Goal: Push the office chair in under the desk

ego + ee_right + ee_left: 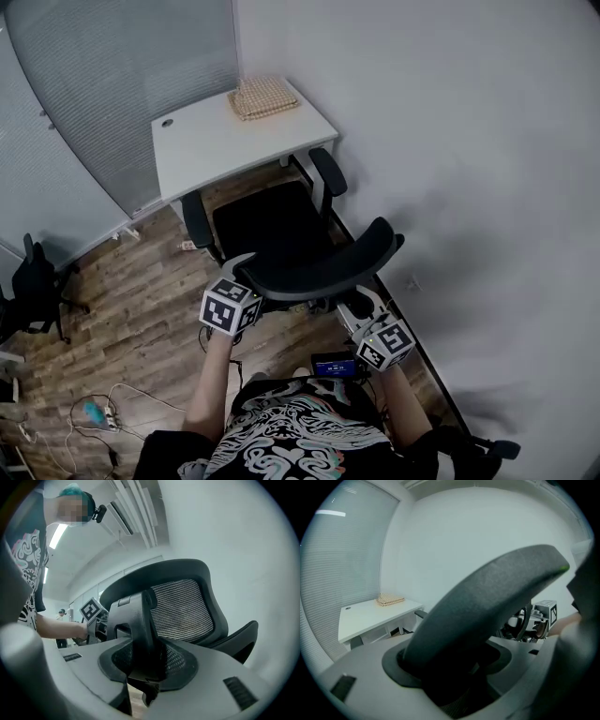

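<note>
The office chair stands just before the white counter, armrests near its edge. The left gripper has its fingers pinching the backrest rim. The right gripper pinches the rear bracket.

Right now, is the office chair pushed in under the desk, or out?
Out: the office chair has its whole seat showing in front of the desk.

A black, short-sleeved shirt with white swirls is worn, seen at 6 o'clock in the head view. White cubes with black square marks are fixed on the left gripper and the right gripper. Their jaws are grey, with dark pads.
</note>
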Demonstrator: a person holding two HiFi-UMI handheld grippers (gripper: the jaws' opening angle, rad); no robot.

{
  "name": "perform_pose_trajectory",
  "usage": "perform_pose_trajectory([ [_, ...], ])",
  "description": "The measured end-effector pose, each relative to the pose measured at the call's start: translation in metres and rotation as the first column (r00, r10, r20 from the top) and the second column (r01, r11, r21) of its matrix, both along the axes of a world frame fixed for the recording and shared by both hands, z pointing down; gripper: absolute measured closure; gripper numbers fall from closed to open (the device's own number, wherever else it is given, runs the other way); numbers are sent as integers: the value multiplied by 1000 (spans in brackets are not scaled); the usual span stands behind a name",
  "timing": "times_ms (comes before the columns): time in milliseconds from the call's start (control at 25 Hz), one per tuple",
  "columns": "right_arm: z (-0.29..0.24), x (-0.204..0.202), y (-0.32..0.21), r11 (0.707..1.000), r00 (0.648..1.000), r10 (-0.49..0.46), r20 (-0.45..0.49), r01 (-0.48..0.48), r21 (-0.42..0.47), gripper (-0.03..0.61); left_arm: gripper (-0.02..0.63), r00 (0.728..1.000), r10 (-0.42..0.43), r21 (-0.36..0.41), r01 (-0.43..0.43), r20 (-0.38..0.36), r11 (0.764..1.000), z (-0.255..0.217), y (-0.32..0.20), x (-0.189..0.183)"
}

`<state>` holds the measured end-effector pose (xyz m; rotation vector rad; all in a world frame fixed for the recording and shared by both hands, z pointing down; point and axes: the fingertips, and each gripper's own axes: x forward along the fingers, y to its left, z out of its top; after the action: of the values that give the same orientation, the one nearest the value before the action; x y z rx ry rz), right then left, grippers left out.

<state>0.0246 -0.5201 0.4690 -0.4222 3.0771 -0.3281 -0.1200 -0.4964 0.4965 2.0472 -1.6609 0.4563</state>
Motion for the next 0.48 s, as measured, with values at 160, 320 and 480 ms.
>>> perform_pose_trajectory([
  [160,-1,0,-13,1000,1000,-22,-8,22,-6,472,303,1000,-1,8,1,-6,1000,-3,-8,2],
  [320,1,1,-24,1000,1000,-30,-5,30,-4,472,304,1000,-6,8,7,-10,1000,0,-16,4],
  [480,4,5,-28,999,999,-47,-23,46,-15,472,304,1000,-4,7,4,-11,1000,2,-17,11],
])
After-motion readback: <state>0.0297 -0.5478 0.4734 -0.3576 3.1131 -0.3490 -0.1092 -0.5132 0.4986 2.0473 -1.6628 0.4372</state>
